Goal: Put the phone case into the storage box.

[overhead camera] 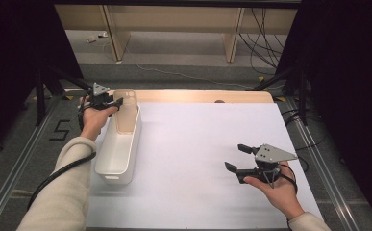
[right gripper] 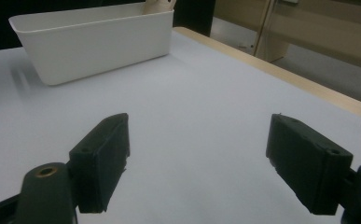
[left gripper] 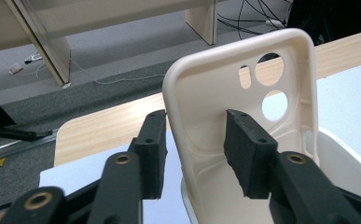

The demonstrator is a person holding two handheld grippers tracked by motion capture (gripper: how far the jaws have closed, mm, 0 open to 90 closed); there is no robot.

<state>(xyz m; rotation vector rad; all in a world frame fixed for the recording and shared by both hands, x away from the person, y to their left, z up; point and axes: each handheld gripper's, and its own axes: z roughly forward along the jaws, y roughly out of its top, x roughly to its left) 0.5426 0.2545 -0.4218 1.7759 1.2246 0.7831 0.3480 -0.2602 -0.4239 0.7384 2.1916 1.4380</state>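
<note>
Nearest the person, the right gripper rests low over the bare white table sheet at the right, its jaws spread wide with nothing between them; its own view looks across the sheet toward the white bin well apart on the far side. Farther off at the left edge of the table, the left gripper is held at the far end of the white bin, level with a cream phone case that stands upright in that end of the bin, leaning on its wall. In the left gripper view the phone case stands between the two black jaws (camera cut-outs uppermost, hollow side toward the camera): one pad lies against its inner face, the other stands clear of its outer edge with a gap showing, so the grip is released rather than clamped.
</note>
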